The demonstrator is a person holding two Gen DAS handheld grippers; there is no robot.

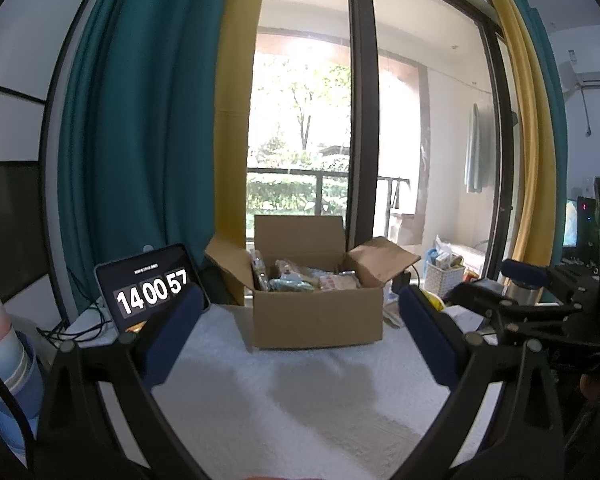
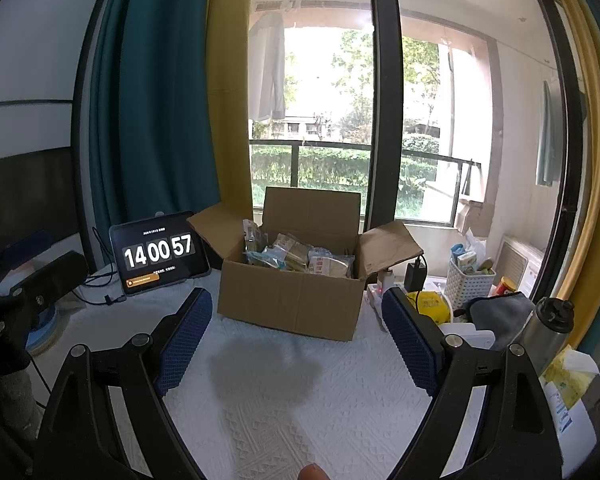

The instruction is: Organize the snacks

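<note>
- One open cardboard box (image 2: 296, 300), holding several snack packets (image 2: 300, 258), too jumbled to count.
- One tablet (image 2: 160, 254) showing a clock.
- One white slatted basket (image 2: 468, 288).
- One steel flask (image 2: 548, 328).
- Two sets of tongs: left tongs (image 1: 300, 332), right tongs (image 2: 300, 340).

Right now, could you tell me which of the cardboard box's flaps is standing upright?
The back flap of the cardboard box, on the window side, stands upright; the left flap and right flap splay outward.

A lived-in home room — teal curtains (image 2: 156, 92), balcony railing (image 2: 340, 148) with laundry (image 2: 268, 68) hanging, air conditioner (image 1: 592, 76) — cluttered everyday bits.
</note>
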